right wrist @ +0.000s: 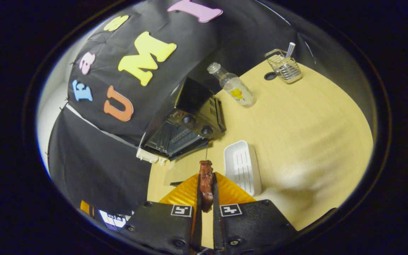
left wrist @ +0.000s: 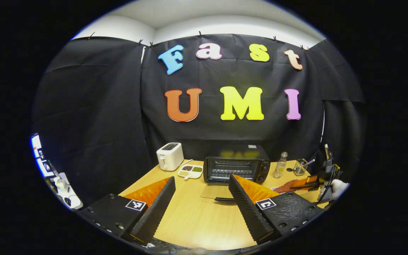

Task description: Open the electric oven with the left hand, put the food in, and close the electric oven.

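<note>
— Fingers first: how does the left gripper stand?
— Spread wide over the bench, nothing between its fingers. It hangs above the front edge, facing the back wall.
— And the right gripper?
— Pressed together on the food, a reddish-brown skewer piece pinched between both fingers, its thin stick poking out past the tips. In the left gripper view that same gripper shows at the bench's right edge, held by a gloved hand, with the food sticking out toward the middle.
— Where is the oven?
— At the back edge of the bench, near the middle, against the black cloth. Its door is down, lying flat on the bench in front of the cavity, with the handle toward the front edge. The rack inside is visible.
— What sits around it?
— Left of it, a small divided dish, and beyond that a white toaster toward the back left corner. Right of the oven, just beside it, a clear bottle stands upright; further toward the back right corner is a wire basket with a utensil in it.
— Anything near the right gripper?
— A white tray lies on the bench just beside its fingers, between them and the oven's right side.
</note>
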A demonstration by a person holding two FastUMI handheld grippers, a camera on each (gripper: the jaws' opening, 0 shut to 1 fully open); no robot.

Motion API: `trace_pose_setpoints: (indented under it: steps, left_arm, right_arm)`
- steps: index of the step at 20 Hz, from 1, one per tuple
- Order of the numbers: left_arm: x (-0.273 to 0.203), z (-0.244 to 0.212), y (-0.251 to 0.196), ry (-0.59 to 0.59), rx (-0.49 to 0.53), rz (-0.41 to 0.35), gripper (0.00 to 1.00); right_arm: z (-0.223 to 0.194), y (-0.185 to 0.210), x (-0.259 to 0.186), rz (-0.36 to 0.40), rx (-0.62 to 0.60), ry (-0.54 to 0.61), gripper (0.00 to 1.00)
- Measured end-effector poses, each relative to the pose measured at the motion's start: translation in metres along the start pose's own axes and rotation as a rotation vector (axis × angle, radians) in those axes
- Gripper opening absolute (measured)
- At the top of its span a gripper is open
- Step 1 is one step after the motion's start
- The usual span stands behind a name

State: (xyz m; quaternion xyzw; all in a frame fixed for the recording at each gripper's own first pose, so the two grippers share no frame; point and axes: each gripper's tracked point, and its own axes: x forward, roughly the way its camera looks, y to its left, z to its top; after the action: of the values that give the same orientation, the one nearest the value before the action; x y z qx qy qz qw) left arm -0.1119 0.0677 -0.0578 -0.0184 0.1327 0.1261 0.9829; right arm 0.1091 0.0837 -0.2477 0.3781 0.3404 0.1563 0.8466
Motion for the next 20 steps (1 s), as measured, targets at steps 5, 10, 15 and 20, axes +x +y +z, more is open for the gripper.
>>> trace_pose_setpoints:
  steps: [5,10,15,20]
  left_arm:
    - [-0.034,-0.008,0.054,-0.018,0.033,-0.018,0.96]
    - [-0.050,-0.005,0.097,-0.029,0.028,0.014,0.96]
    - [-0.042,0.007,0.124,-0.036,-0.013,0.042,0.96]
    - [-0.015,0.017,0.153,-0.018,0.003,0.101,0.96]
  right_arm:
    - [-0.011,0.059,0.003,0.000,0.090,-0.170,0.15]
    - [-0.023,0.111,0.041,0.027,0.156,-0.243,0.15]
    - [-0.025,0.131,0.116,0.012,0.225,-0.279,0.15]
    - [-0.003,0.135,0.194,-0.005,0.268,-0.356,0.15]
